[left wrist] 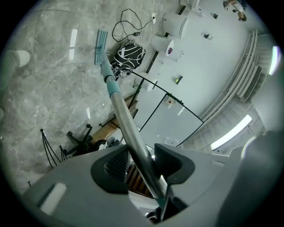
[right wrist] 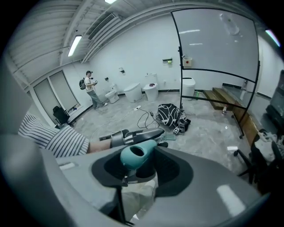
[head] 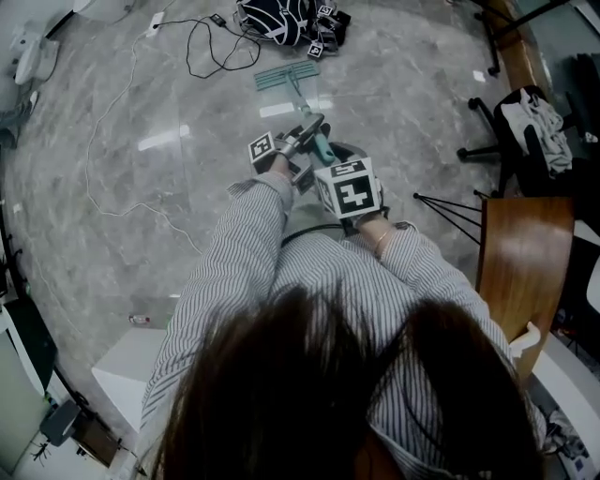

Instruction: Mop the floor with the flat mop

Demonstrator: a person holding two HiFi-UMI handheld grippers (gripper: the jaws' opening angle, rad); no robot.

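The flat mop's teal head [head: 279, 77] lies on the grey marble floor ahead of me, and its pole [head: 302, 111] slopes back to my hands. My left gripper [head: 298, 141] is shut on the metal pole [left wrist: 135, 142], which runs between its jaws up to a teal sleeve [left wrist: 112, 86] and the mop head [left wrist: 101, 44]. My right gripper [head: 328, 157] sits just behind it, shut on the teal handle end [right wrist: 136, 155]. My left gripper [right wrist: 133, 136] also shows in the right gripper view, just beyond the handle end.
A black-and-white bag [head: 281, 21] and loose cables [head: 202, 52] lie beyond the mop head. An office chair [head: 525, 127], tripod legs [head: 450, 211] and a wooden desk [head: 520, 262] stand to the right. A white box [head: 127, 370] sits behind left. A person [right wrist: 92, 88] stands far off.
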